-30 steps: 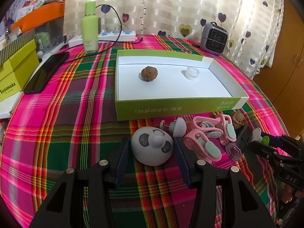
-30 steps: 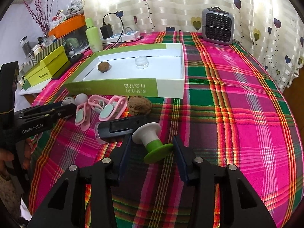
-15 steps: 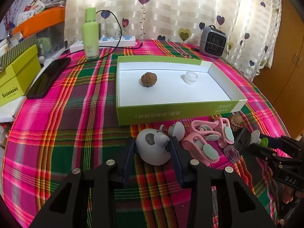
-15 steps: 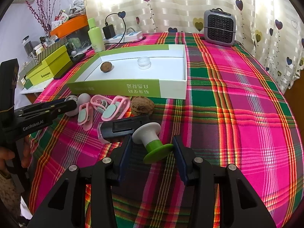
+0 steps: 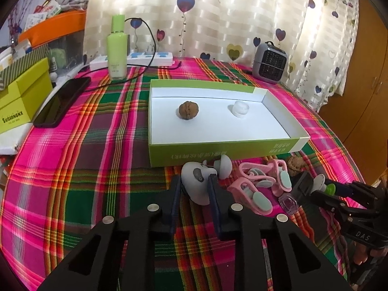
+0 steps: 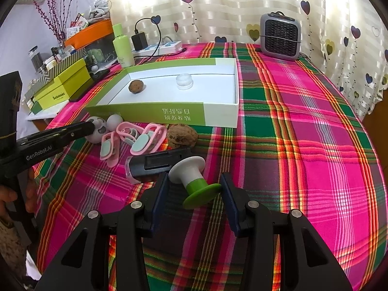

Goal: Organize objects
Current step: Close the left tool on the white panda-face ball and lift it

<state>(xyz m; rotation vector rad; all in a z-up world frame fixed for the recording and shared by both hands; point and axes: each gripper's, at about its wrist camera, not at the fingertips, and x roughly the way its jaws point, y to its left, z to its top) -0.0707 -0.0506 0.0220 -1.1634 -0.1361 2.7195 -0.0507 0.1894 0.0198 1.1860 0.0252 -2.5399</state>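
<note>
I read the left gripper (image 5: 195, 189) as clamped on the grey panda toy (image 5: 195, 185): both fingers press its sides, just in front of the green tray (image 5: 218, 151) near its front wall. The right gripper (image 6: 194, 191) stands open; the green-and-white stopper (image 6: 194, 181) lies tilted between its fingers, touching neither that I can confirm. A black clip (image 6: 160, 162) lies just left of the stopper. Inside the tray I see a walnut (image 5: 188, 110) and a clear cap (image 5: 240, 108), well apart. A second walnut (image 6: 181, 136) and pink clips (image 6: 135, 140) lie before the tray's front wall.
</note>
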